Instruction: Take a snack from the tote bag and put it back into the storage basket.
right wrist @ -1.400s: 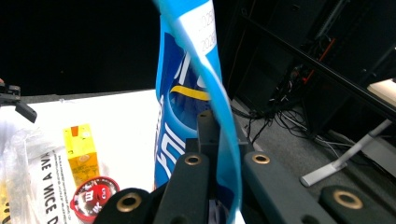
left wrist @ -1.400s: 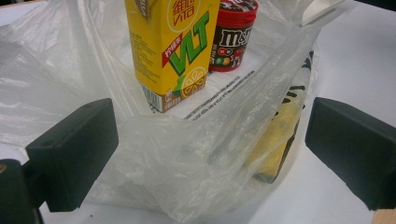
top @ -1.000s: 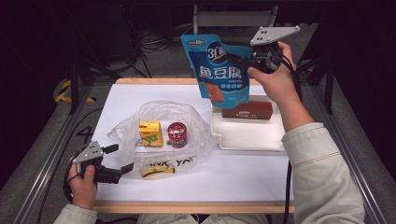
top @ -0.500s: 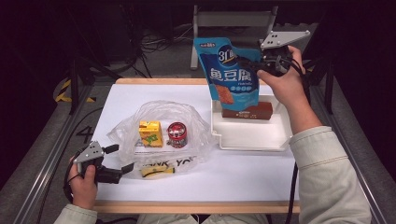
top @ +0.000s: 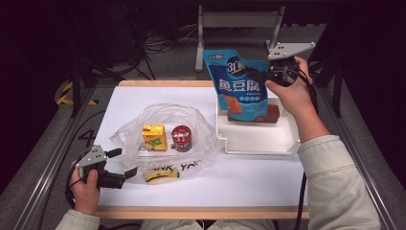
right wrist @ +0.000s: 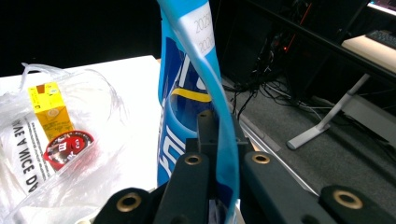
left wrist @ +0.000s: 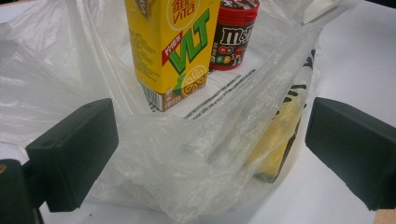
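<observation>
1. Nearest the person: left hand-held gripper point(top: 122, 164) rests low on the counter point(top: 249, 187) at the near-left, jaws spread wide, pinching nothing. In the left gripper view the crumpled near edge of the clear plastic bag point(left wrist: 187, 163) lies between the jaws, untouched.
2. The bag holds a yellow drink carton point(top: 154, 137) and a red M&M's tub point(top: 181, 138), both upright, side by side; a flat yellow item point(top: 158, 177) lies at the near edge.
3. Further right: white tray point(top: 258, 143) with a brown bar point(top: 273, 114) at its far side.
4. Farthest: right hand-held gripper point(top: 256, 75), jaws pressed together on the right edge of the blue snack pouch point(top: 237, 84). The pouch hangs upright in the air above the tray's far-left part, in front of the bar.
5. Step, as I read it: pouch lifted from the tray, in transit to the bag.
6. Next move likely needs the left jaws to grip and lift the bag edge to open the mouth, then the pouch swung left and lowered in, clear of the carton and tub.
</observation>
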`<action>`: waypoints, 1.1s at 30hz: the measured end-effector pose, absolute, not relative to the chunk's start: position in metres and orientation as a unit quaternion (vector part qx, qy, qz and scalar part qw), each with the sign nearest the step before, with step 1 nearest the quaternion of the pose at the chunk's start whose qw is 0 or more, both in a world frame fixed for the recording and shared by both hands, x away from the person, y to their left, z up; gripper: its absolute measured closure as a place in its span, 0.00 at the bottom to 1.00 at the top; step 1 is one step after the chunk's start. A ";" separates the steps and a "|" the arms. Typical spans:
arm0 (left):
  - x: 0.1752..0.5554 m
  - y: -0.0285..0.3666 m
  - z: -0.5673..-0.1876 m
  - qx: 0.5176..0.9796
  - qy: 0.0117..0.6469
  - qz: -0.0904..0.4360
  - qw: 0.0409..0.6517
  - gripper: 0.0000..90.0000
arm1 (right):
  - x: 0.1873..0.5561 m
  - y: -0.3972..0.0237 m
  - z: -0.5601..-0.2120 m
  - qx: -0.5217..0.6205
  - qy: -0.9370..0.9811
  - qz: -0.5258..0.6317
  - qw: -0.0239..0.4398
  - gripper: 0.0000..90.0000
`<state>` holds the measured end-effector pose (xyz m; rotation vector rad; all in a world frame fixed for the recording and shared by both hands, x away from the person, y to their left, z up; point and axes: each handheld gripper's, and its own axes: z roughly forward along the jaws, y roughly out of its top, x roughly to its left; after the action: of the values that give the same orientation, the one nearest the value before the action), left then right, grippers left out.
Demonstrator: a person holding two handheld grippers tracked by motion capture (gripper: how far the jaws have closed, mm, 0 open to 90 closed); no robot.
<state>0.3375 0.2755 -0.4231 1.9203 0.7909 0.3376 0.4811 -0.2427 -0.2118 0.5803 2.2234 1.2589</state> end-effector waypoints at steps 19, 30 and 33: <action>0.338 0.274 -0.423 0.794 0.326 0.139 0.494 0.04 | 0.480 -0.244 -0.231 0.218 0.823 0.468 0.238 1.00; 0.338 0.274 -0.423 0.794 0.327 0.138 0.494 0.04 | 0.483 -0.244 -0.245 0.223 0.826 0.465 0.226 1.00; 0.338 0.274 -0.423 0.794 0.327 0.137 0.494 0.04 | 0.484 -0.245 -0.247 0.225 0.826 0.465 0.225 1.00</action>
<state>0.3379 0.2743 -0.4234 1.9248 0.7930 0.3327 0.4840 -0.2446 -0.2473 0.6209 2.2785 1.2827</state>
